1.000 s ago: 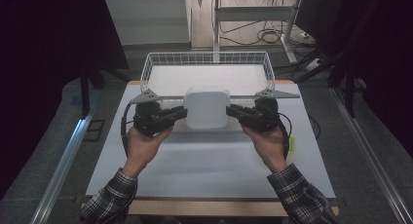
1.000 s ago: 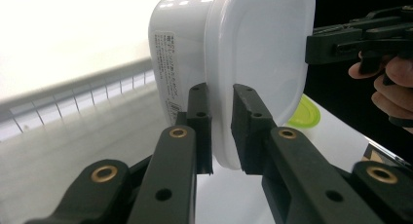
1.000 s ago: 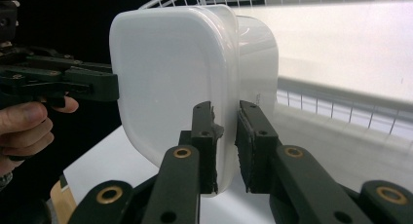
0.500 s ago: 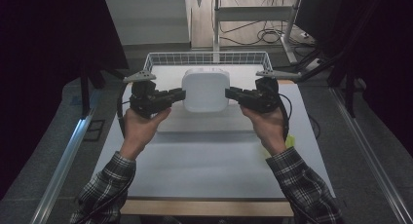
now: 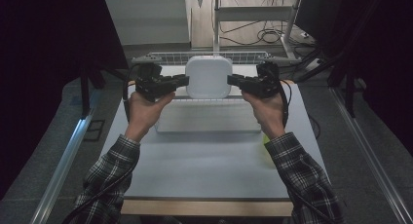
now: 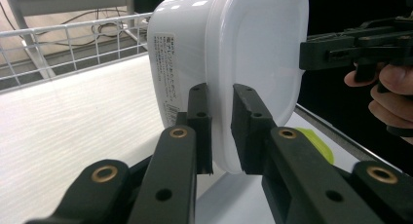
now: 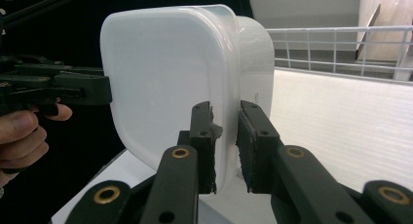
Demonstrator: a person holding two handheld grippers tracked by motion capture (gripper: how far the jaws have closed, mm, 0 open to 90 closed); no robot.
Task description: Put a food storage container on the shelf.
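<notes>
the person's sleeves came in from 6 o'clock of the high view, and both hands stood higher and farther toward 12 o'clock than a second before, when they were low over the middle of the counter (image 5: 209, 156). the left gripper (image 5: 181, 81) sat at 9 o'clock of the white tub (image 5: 209, 77) and the right gripper (image 5: 234, 81) at 3 o'clock of it, each with its fingers drawn narrow onto the tub's rim. in the left gripper view the two fingers (image 6: 200, 119) pinched the edge where the lid met the body, one on each face, and in the right gripper view the fingers (image 7: 202, 136) did the same on the opposite edge. that grip looked unchanged across the second; only the place of the tub had shifted.

the tub had been lying flat over the pale mat (image 5: 207, 119) on the counter. now it was carried in the air between the two grippers, tipped up so that its broad lid faced the camera, and it hung just before the near rail of the wire basket (image 5: 160, 58) at 12 o'clock. whether it had already cleared that rail was hard to tell from above.

so the lift seemed done and the carry well along; the work in hand was probably to set the tub into the basket, with the lowering and release not yet made.
</notes>
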